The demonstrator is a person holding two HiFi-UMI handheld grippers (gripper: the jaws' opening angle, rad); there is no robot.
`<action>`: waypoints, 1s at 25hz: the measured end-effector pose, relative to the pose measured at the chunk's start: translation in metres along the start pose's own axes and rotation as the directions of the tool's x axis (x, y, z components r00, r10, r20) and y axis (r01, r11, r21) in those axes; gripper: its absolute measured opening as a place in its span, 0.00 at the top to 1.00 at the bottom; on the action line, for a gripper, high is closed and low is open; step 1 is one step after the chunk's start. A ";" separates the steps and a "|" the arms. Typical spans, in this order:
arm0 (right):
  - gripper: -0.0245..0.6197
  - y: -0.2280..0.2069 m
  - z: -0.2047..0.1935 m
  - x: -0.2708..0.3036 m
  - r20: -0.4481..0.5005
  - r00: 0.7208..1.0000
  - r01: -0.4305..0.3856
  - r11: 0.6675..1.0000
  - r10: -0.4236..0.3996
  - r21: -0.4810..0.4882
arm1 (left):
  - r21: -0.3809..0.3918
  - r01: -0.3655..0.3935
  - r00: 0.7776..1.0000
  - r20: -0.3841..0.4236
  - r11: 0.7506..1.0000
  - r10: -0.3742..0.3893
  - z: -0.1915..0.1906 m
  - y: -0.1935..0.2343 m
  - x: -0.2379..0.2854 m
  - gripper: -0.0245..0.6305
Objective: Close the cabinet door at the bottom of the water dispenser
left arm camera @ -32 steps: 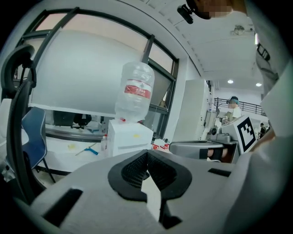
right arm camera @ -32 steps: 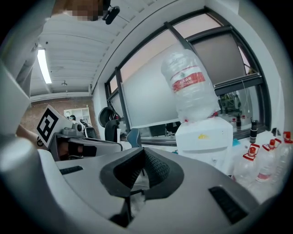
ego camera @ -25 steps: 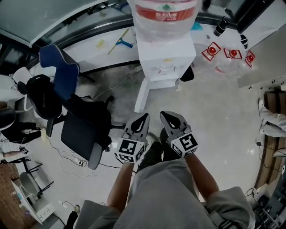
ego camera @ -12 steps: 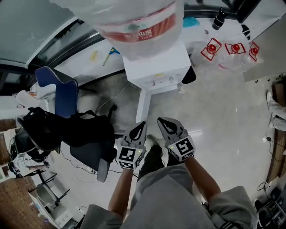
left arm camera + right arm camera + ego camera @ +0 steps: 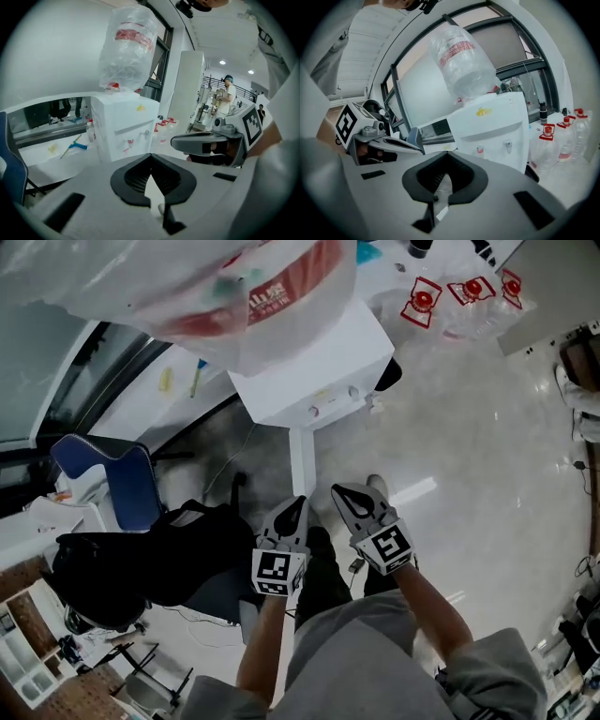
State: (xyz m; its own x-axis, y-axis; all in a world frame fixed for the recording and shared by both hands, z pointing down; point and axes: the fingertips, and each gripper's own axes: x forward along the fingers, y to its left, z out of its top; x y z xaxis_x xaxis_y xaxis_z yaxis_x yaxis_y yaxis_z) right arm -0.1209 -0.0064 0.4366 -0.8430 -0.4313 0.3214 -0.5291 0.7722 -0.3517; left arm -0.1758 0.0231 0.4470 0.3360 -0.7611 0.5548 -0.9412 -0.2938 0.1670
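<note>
The white water dispenser [image 5: 309, 371] stands at the top of the head view under a big clear bottle [image 5: 234, 296]. Its bottom cabinet door [image 5: 300, 465] stands open, a thin white panel edge-on, pointing toward me. My left gripper [image 5: 300, 502] is shut and empty, its tip just below the door's free edge. Beside it, my right gripper [image 5: 339, 491] is also shut and empty, just right of the door. In the left gripper view the dispenser [image 5: 122, 131] lies ahead past the gripper [image 5: 151, 157]. The right gripper view shows the dispenser [image 5: 492, 131] beyond the gripper [image 5: 447, 154].
A blue chair [image 5: 112, 484] and a black bag [image 5: 159, 559] on an office chair crowd the left side. Empty red-capped bottles [image 5: 441, 296] lie at the top right. Cables [image 5: 202, 615] run over the floor at the left. A person [image 5: 229, 91] stands far off.
The view has closed in on the dispenser, which now fills more of the top. Both grippers stay shut and side by side, now at the open door's edge.
</note>
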 end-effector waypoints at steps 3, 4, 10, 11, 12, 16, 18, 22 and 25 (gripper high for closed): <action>0.95 0.004 -0.015 0.004 0.000 0.998 0.070 0.997 -0.070 0.022 | 0.004 0.051 0.998 -0.026 0.999 -0.051 -0.018 0.014 0.000 0.95; 0.95 0.004 -0.020 0.006 -0.002 0.996 0.087 0.996 -0.087 0.025 | 0.004 0.064 0.997 -0.032 0.998 -0.064 -0.023 0.017 0.000 0.95; 0.95 0.010 -0.059 0.024 -0.022 0.990 0.143 0.987 -0.142 0.070 | -0.010 0.101 0.992 -0.070 0.995 -0.101 -0.063 0.044 0.010 0.95; 0.95 0.010 -0.068 0.027 -0.029 0.989 0.147 0.986 -0.145 0.074 | -0.015 0.099 0.992 -0.073 0.995 -0.100 -0.071 0.049 0.014 0.95; 0.95 0.009 -0.077 0.030 -0.036 0.988 0.150 0.986 -0.148 0.075 | -0.020 0.097 0.992 -0.077 0.995 -0.098 -0.079 0.054 0.020 0.95; 0.95 0.004 -0.111 0.047 -0.055 0.988 0.151 0.986 -0.147 0.071 | -0.066 0.077 0.991 -0.105 0.995 -0.083 -0.116 0.078 0.042 0.95; 0.95 0.001 -0.129 0.055 -0.066 0.987 0.148 0.987 -0.144 0.067 | -0.081 0.058 0.991 -0.116 0.995 -0.067 -0.135 0.089 0.051 0.95; 0.95 -0.010 -0.169 0.069 -0.072 0.984 0.171 0.981 -0.165 0.087 | -0.119 0.045 0.987 -0.150 0.992 -0.063 -0.182 0.101 0.069 0.95; 0.95 -0.016 -0.196 0.083 -0.082 0.980 0.188 0.975 -0.180 0.114 | -0.174 0.055 0.982 -0.169 0.983 -0.085 -0.210 0.108 0.086 0.95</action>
State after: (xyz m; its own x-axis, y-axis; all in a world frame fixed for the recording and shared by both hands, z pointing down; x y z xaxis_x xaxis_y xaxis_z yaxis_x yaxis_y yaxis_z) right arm -0.1632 0.0374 0.6413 -0.7235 -0.5232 0.4503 -0.6859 0.6186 -0.3833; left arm -0.2562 0.0469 0.6837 0.4037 -0.6248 0.6683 -0.9132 -0.2301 0.3365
